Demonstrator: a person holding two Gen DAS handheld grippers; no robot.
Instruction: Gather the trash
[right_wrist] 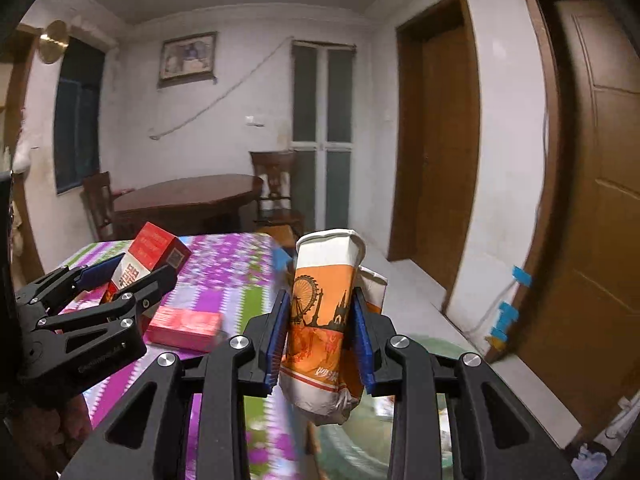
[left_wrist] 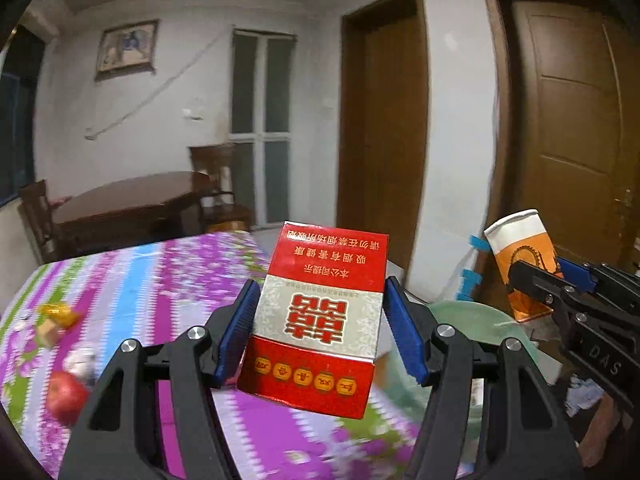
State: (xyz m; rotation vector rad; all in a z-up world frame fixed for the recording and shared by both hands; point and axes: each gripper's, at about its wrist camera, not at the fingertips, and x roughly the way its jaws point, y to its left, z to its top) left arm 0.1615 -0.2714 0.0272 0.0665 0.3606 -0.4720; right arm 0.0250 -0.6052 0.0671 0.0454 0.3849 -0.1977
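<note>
Above the near edge of the table with the purple, green and blue flowered cloth [left_wrist: 132, 280], the left gripper [left_wrist: 320, 320] holds a red and silver cardboard cigarette box [left_wrist: 320, 312] up in the air. Its two blue pads press on the box's two long sides, so the jaws are closed about as wide as the box. To the right, past the table's edge, the right gripper [right_wrist: 320, 332] squeezes a squashed orange and white paper cup [right_wrist: 324, 320] with a big wheel drawn on it. Its jaws are close together and the cup is bent flat between them. Below both grippers, just off the table's right edge, sits a pale green round plastic bin [left_wrist: 476, 320] with its mouth open. The cup hangs over the bin's rim. On the cloth lie a flat pink box [right_wrist: 184, 328], a red apple [left_wrist: 66, 396] near the left edge, and small yellow wrappers [left_wrist: 58, 312]. Beyond the table there is open floor, then a dark round wooden table [right_wrist: 192, 196] with chairs. Brown wooden doors [right_wrist: 448, 152] stand along the right wall.
</note>
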